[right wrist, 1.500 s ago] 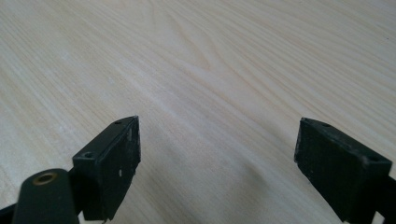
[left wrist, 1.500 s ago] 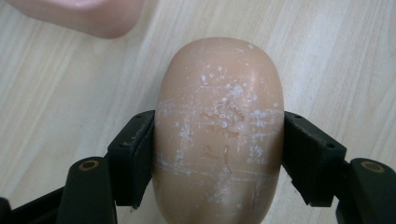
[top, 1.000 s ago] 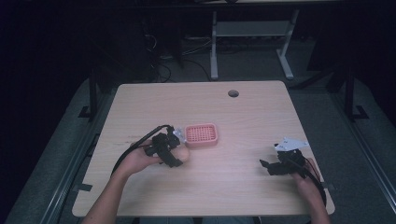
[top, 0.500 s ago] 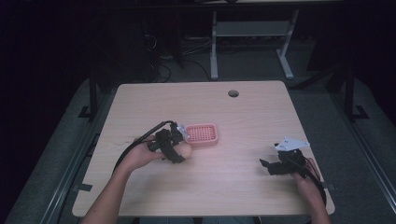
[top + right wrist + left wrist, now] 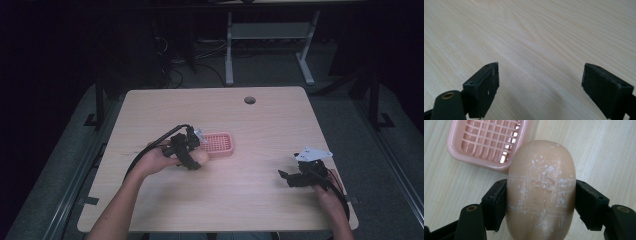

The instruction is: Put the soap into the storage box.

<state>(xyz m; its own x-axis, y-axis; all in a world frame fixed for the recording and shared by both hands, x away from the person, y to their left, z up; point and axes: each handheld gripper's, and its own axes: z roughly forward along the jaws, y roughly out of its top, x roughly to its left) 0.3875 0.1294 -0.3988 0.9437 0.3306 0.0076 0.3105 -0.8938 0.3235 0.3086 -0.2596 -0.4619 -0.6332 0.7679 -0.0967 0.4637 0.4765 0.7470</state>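
one soap bar (image 5: pixel 541 190) (gripped by left fingers (image 5: pixel 495 205)) has risen toward the dish (image 5: pixel 486 142).

A beige oval soap bar (image 5: pixel 541 190), flecked white, is held above the table, overlapping the near edge of a pink slotted soap dish (image 5: pixel 486 142).

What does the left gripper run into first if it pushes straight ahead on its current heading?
Probably the pink soap dish: the left gripper, shut on the soap bar, points at its near rim. Whether the bar would clear that rim or clip it is hard to judge; height is unclear.
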